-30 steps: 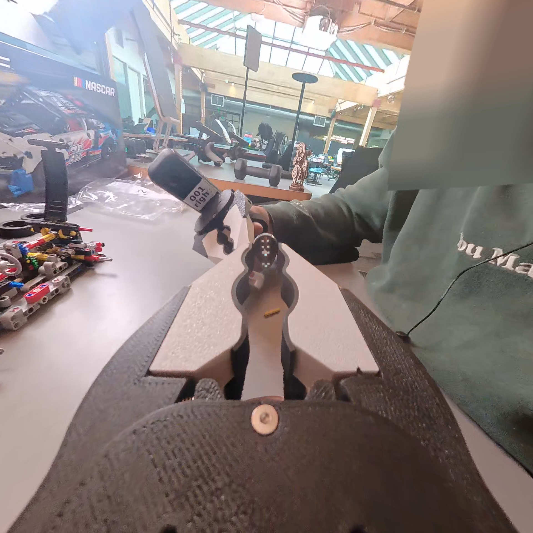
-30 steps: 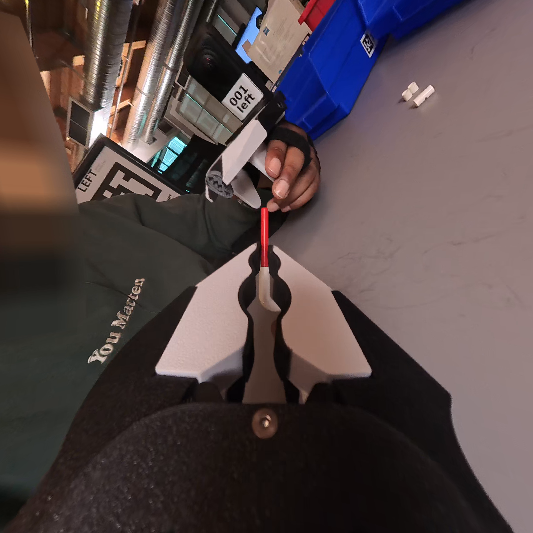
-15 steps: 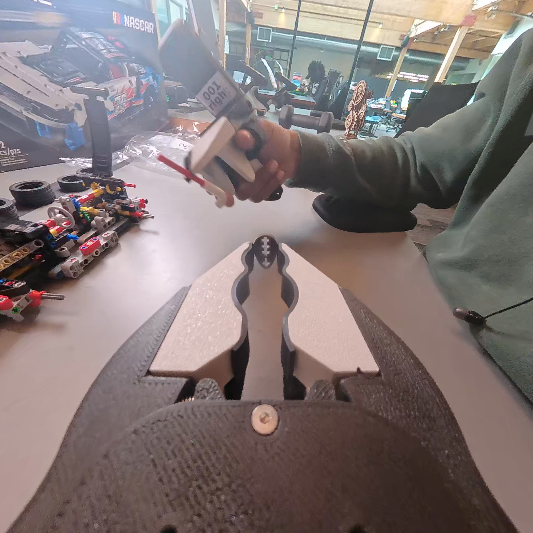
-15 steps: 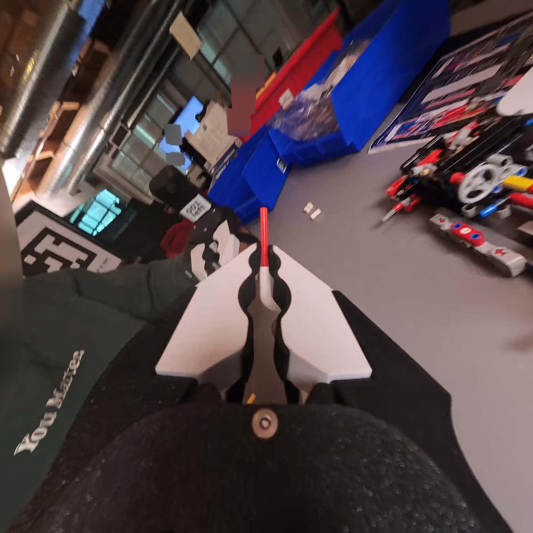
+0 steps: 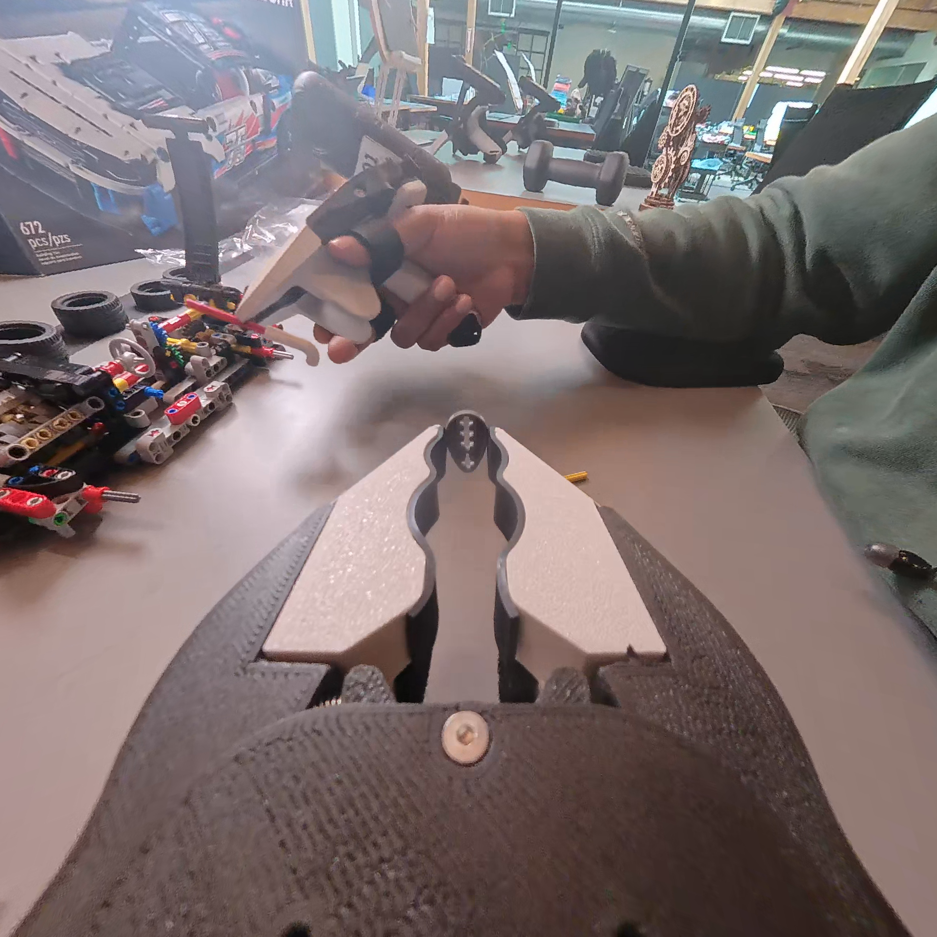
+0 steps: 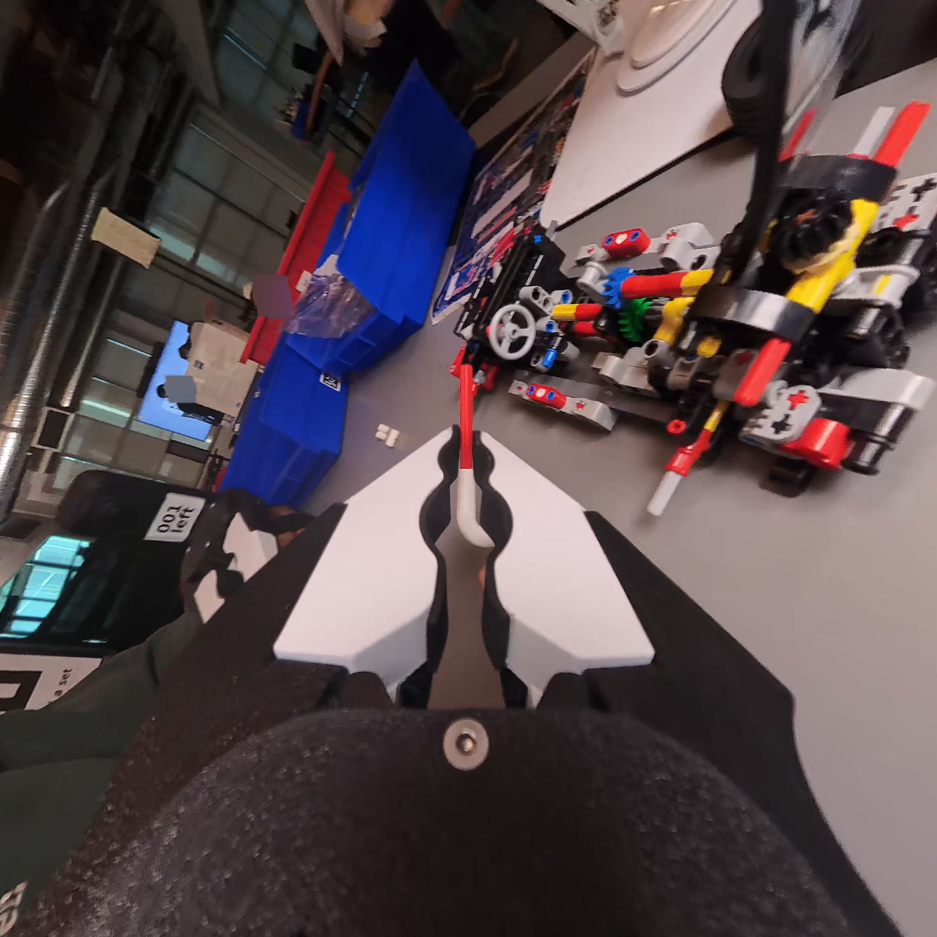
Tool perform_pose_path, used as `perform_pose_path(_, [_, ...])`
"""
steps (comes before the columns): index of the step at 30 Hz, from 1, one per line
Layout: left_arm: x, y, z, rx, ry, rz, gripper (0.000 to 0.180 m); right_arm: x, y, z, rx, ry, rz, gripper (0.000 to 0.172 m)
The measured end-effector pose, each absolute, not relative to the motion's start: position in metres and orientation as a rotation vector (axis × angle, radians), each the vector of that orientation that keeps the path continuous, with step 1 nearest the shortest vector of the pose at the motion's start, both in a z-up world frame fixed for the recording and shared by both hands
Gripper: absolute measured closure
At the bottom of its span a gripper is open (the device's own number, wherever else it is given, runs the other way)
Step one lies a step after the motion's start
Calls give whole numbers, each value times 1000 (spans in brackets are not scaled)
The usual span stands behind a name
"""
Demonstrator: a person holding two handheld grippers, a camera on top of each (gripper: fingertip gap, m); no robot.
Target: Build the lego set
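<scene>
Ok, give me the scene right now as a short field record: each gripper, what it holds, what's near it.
left gripper: shut on a dark oval piece, above bare table
right gripper: shut on a red-and-white rod, red end forward
rod tip: by the model chassis; contact unclear
near left: yellow pin on table
far side: blue bins, loose tyres

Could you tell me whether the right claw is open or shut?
Shut: the right claw pinches a red-and-white rod between its fingertips.
</scene>
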State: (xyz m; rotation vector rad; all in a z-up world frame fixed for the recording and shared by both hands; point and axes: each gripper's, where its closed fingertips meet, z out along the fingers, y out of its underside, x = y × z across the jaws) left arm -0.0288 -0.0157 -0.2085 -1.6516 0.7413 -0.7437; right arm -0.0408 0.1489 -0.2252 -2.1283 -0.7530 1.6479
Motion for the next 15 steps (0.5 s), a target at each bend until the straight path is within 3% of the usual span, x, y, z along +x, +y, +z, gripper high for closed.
perform_pose_path(15, [-19, -20, -210, -1678, 760, -744, 167, -50, 176, -267, -2397, -814, 1202, 170])
